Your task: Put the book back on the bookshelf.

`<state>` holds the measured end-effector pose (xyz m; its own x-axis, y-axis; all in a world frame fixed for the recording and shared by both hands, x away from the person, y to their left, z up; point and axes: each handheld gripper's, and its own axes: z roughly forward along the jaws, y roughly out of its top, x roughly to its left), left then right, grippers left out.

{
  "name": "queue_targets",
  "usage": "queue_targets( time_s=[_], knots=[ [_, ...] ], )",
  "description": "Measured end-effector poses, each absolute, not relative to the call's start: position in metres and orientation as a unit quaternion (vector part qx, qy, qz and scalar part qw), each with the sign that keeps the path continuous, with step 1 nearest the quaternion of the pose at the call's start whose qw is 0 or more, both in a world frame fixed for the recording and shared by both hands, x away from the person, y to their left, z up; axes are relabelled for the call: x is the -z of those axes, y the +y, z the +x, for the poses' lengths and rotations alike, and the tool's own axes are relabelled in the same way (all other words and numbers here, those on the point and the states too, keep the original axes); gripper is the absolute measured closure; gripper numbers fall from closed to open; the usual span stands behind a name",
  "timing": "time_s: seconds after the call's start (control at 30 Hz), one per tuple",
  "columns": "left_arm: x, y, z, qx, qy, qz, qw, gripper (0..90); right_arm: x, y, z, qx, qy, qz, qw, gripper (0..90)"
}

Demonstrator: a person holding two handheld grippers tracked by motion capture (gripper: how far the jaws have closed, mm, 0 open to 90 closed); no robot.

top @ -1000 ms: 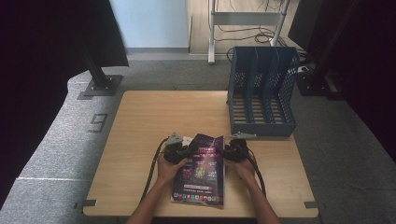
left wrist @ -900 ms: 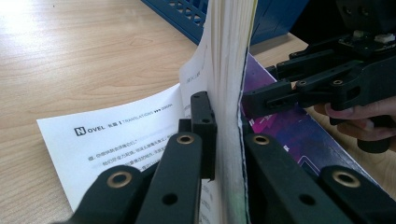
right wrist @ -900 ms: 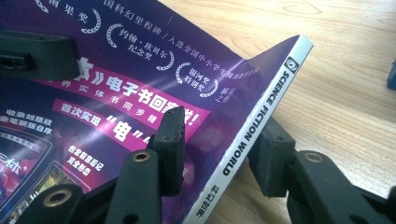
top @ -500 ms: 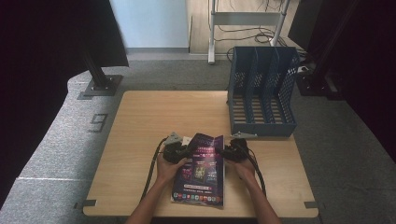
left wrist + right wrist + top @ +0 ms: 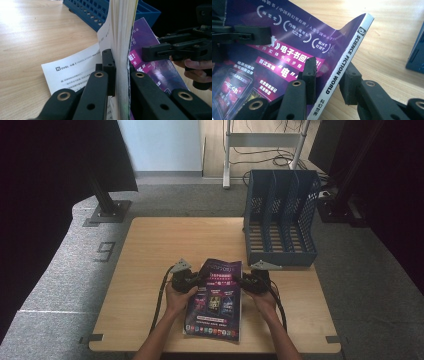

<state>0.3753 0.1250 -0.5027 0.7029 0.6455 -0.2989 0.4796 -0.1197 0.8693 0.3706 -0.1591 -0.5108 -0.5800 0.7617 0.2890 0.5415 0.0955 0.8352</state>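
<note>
Blue file rack (image 5: 281,217) stands at the far right corner of the desk (image 5: 160,245), three slots, open side facing the person, close behind the right hand but not touching it. Rest of the desk top is bare wood. Off the desk: grey carpet, a black stand base (image 5: 106,212) past the far left corner, a white frame with cables (image 5: 262,140) behind the rack.

Magazine (image 5: 215,300) with a purple cover sits at the middle of the near edge, long side running away from the person, far end lifted off the wood. A white printed sheet (image 5: 75,72) lies flat under it on the left side.

Left gripper (image 5: 186,279) comes in from the magazine's left edge, hand (image 5: 176,299) wrapped around the body, forearm rising from the near edge. Its jaws are clamped on the page edge, the stack standing upright between the pads.

Right gripper (image 5: 254,281) mirrors it on the spine side, hand (image 5: 264,301) behind it. Its jaws have just been closing and straddle the white spine: the inner pad (image 5: 310,72) lies on the cover, the outer pad (image 5: 350,85) stands just clear of the spine with a gap showing. Not gripping yet.
</note>
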Motion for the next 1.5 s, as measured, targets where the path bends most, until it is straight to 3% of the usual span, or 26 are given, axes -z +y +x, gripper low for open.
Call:
queue_targets(
  time_s=[1.5],
  knots=[
    [0.476,0.131,0.37,-0.085,0.359,0.732,0.573,87.3,0.48,-0.158,0.353,-0.539,0.724,0.396,0.168,69.3]
  ],
)
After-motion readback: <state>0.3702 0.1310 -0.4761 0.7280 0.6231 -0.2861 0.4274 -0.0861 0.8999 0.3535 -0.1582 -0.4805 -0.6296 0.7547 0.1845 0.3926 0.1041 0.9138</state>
